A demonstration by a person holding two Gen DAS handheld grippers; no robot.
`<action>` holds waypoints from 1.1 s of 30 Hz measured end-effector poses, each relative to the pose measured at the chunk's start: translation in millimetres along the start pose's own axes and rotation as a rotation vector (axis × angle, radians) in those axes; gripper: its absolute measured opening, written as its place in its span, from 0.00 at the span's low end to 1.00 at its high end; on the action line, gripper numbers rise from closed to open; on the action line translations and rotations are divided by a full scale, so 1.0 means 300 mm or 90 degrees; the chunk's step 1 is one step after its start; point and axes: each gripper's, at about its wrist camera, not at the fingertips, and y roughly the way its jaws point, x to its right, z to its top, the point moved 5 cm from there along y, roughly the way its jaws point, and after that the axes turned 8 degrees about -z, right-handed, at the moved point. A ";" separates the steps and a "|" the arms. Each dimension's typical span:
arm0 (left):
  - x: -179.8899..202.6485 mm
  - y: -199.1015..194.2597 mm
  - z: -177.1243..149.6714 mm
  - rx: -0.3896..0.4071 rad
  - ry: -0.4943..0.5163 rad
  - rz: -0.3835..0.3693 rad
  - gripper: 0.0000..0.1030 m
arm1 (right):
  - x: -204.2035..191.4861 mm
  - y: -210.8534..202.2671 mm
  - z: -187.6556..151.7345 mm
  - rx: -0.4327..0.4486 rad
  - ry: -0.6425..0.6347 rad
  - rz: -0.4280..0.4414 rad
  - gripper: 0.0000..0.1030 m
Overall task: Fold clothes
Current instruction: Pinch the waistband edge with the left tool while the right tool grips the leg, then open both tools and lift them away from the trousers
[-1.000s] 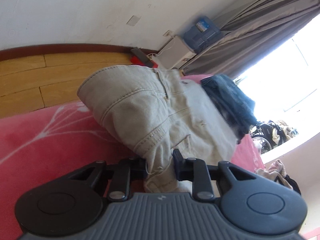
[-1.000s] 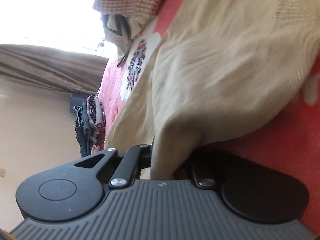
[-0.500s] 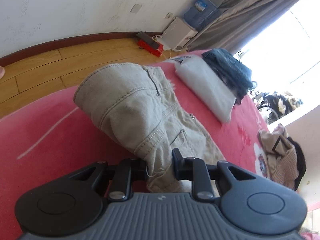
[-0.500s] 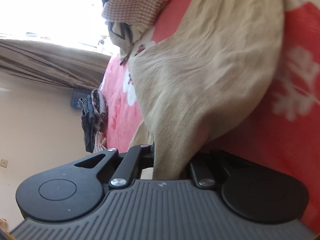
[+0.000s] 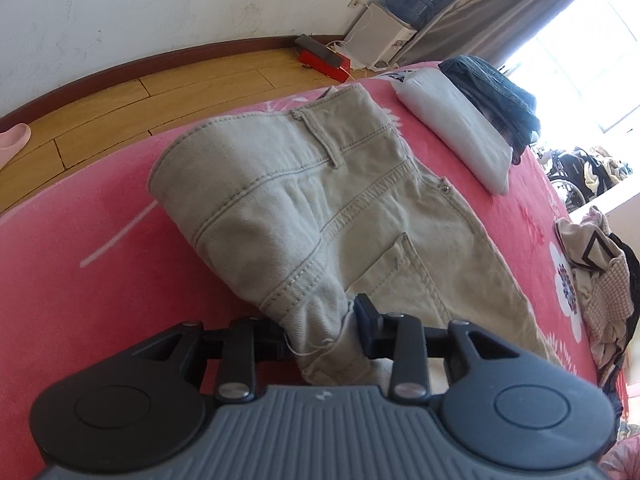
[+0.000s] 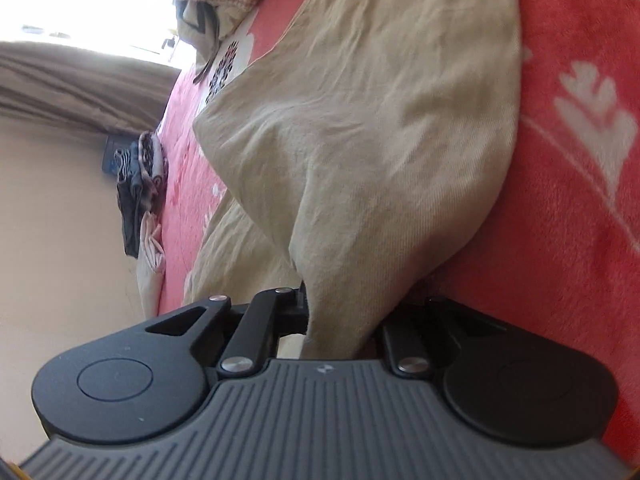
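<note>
Beige denim fills both views: the trousers (image 5: 320, 208) lie on the red blanket (image 5: 80, 248) of the bed, waistband toward the wooden floor (image 5: 120, 92), with one part doubled over the rest. My left gripper (image 5: 320, 332) has a hem end of the cloth between its fingers, and its jaws are opening, so I judge I am letting the fold settle where it lies; the pads look still close against the cloth, though I cannot be sure they press. My right gripper (image 6: 344, 316) has another bunch of the same cloth running up from between its fingers, and its jaws are opening too, by a little; its right-hand finger is mostly hidden under the cloth. I hold two ends at once, I think, so the folded layer comes down square and not twisted. Around the trousers: a white pillow (image 5: 456, 120) with dark blue jeans (image 5: 492, 88) on it lies near the waistband, and a heap of unfolded clothes (image 5: 600, 280) sits toward the foot of the blanket, close to the trouser legs. That heap could crowd the next fold; the pillow is apart enough.
</note>
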 end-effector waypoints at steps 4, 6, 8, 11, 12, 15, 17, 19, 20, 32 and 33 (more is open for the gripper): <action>-0.014 -0.006 0.006 -0.006 -0.007 -0.001 0.45 | 0.007 -0.011 -0.003 -0.007 0.001 0.008 0.15; -0.021 -0.022 0.004 -0.007 -0.008 0.002 0.47 | 0.020 -0.029 -0.004 -0.011 0.002 0.014 0.18; -0.023 -0.040 0.004 -0.012 -0.003 0.007 0.50 | 0.028 -0.053 -0.008 -0.013 -0.001 0.012 0.23; -0.015 -0.079 0.014 -0.019 0.027 0.020 0.52 | 0.034 -0.103 -0.019 -0.011 -0.033 -0.012 0.31; -0.013 -0.097 0.018 -0.021 0.034 0.025 0.52 | 0.033 -0.127 -0.027 -0.008 -0.056 -0.029 0.35; -0.022 -0.179 0.039 -0.017 0.067 0.070 0.52 | 0.019 -0.209 -0.061 0.002 -0.150 -0.072 0.39; -0.038 -0.241 0.059 -0.005 0.078 0.098 0.52 | -0.014 -0.256 -0.088 -0.003 -0.218 -0.079 0.39; -0.048 -0.290 0.087 0.018 0.082 0.114 0.52 | -0.060 -0.297 -0.109 -0.003 -0.282 -0.074 0.39; -0.050 -0.308 0.102 0.031 0.084 0.117 0.52 | -0.099 -0.306 -0.110 -0.003 -0.312 -0.060 0.39; 0.275 -0.041 0.257 0.024 0.455 0.041 0.58 | -0.948 0.081 -0.263 -0.096 -0.812 0.173 0.37; 0.299 -0.010 0.262 0.011 0.507 0.035 0.59 | -0.992 0.129 -0.295 -0.114 -0.850 0.168 0.38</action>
